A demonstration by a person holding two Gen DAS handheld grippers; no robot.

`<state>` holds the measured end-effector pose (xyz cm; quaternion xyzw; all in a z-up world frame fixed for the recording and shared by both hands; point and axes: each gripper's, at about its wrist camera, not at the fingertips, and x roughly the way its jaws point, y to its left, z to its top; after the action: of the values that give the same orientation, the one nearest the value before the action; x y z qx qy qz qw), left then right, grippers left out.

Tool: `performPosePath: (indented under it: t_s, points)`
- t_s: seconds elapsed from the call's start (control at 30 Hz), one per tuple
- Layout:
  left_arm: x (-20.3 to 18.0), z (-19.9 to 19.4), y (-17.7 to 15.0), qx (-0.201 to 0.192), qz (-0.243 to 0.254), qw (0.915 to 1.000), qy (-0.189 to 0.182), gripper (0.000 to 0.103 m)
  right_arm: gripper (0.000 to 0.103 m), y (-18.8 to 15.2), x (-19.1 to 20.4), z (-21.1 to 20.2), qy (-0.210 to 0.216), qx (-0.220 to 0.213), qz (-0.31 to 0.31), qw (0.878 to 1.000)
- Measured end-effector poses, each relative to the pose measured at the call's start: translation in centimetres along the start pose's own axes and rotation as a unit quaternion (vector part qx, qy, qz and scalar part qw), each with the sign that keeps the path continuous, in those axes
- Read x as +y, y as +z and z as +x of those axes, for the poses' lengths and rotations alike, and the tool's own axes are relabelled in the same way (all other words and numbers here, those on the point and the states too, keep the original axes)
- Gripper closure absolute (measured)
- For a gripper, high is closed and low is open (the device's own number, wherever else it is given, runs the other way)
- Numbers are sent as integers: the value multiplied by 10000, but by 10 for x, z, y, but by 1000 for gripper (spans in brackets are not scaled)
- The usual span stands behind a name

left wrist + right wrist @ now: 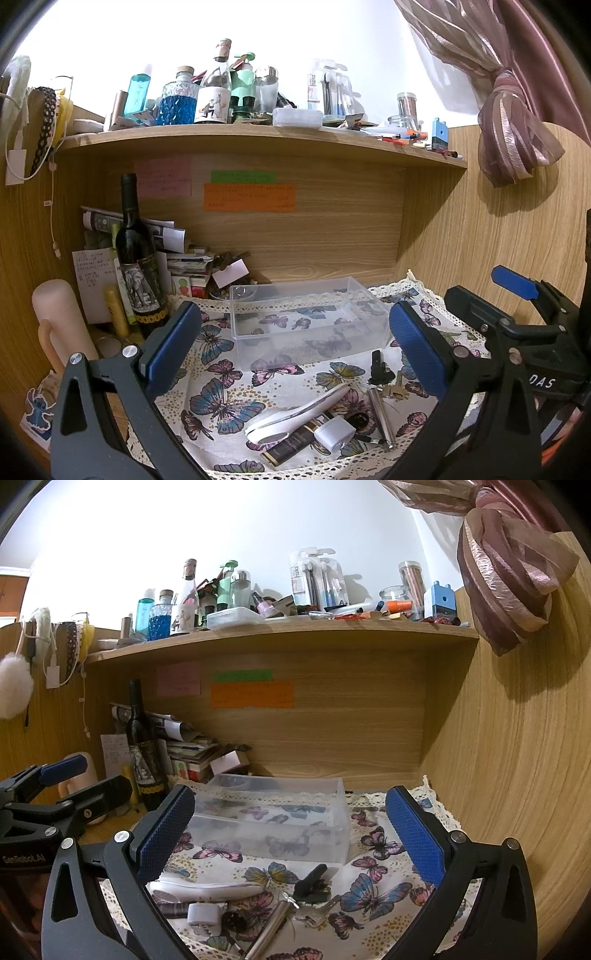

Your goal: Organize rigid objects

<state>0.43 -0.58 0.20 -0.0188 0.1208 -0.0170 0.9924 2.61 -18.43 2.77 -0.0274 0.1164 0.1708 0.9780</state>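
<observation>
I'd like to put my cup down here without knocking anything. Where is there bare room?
The butterfly cloth is bare left of the white handheld device, and again right of the clear box up to the wooden side wall. The box is empty. Crowded spots: the small-item pile with keys in front, the back-left corner around the wine bottle, and the top shelf.
</observation>
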Motion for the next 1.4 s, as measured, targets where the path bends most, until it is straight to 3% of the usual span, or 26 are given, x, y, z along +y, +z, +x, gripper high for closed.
performPosePath:
  t_s: [0.57,0.63,0.7,0.83,1.03,1.17,1.4]
  points:
    - [10,12,-7,54,-163,9998,-36,0,0,-6,-1,12,94,237,-83,9996]
    - [13,15,-7,92,-174,9998,-20,10,0,-7,-3,15,49,258,-79,9996]
    - [17,21,-8,249,-215,9995,-12,18,5,-9,-6,19,-5,332,-38,9994]
    - [27,33,-16,576,-333,9978,-15,23,19,-18,-20,31,-24,674,177,9976]
    - [36,51,-47,1180,-274,9926,108,25,32,-39,-35,44,-120,1199,272,9923]
    - [40,65,-72,1628,-220,9862,186,26,33,-56,-41,53,-162,1555,238,9874]
    - [51,96,-109,2562,-367,9659,28,25,33,-79,-45,72,-67,2139,209,9766]
